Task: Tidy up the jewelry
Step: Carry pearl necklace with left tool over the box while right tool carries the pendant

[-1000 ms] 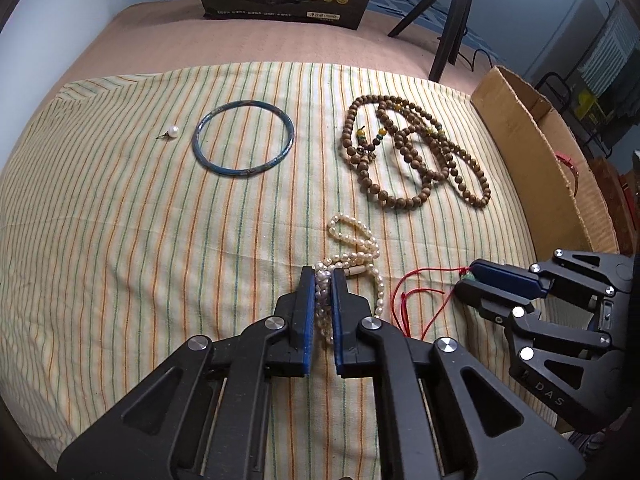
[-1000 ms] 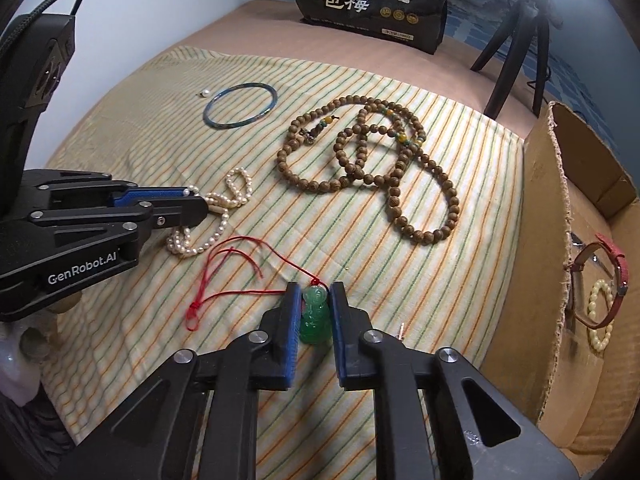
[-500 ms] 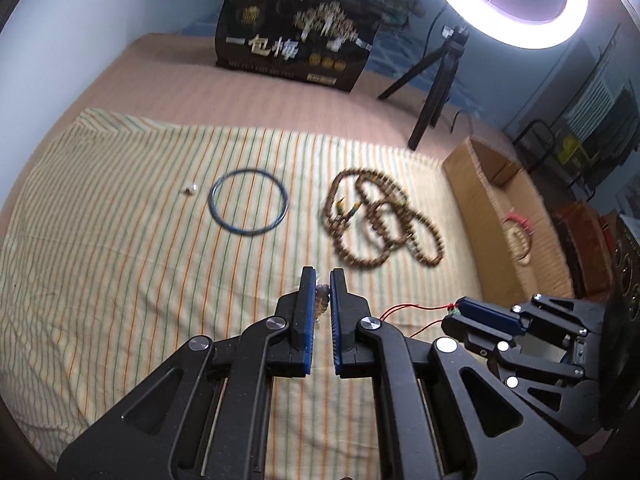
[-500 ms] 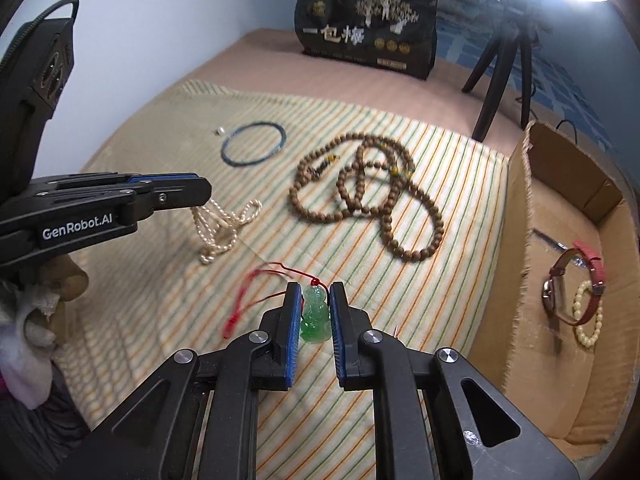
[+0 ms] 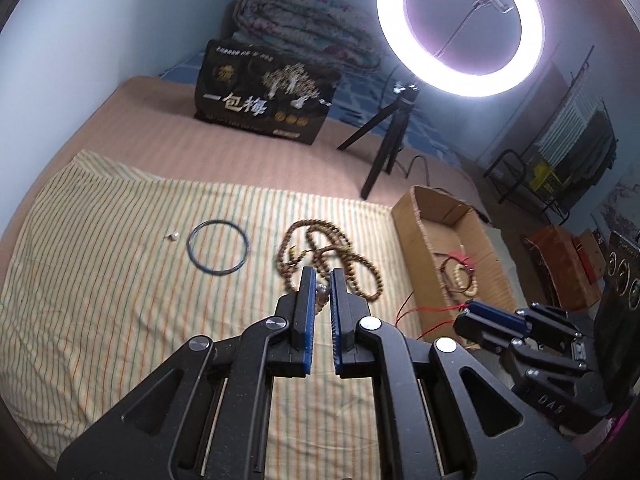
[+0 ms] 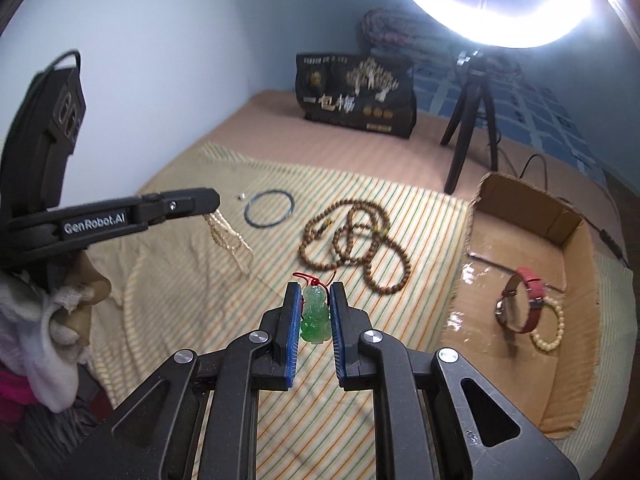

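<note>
Left hand-held gripper [image 5: 321, 285] clamped on pearl strand [image 6: 228, 240], which dangles above the striped cloth [image 5: 100, 280] on the bed. Right hand-held gripper [image 6: 315, 307] clamped on green jade pendant [image 6: 316, 316], its red cord [image 5: 424, 314] trailing. Risks: loose pearl loops swing and slip out or snag; cord catches the cardboard box [image 6: 520, 216] rim or the wooden bead necklace [image 6: 356, 248] on the way over.

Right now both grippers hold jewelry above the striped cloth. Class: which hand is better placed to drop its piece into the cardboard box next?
Probably the right gripper: shut on the green pendant, it hangs beside the cardboard box. The left gripper, holding the pearl strand, is farther off.
</note>
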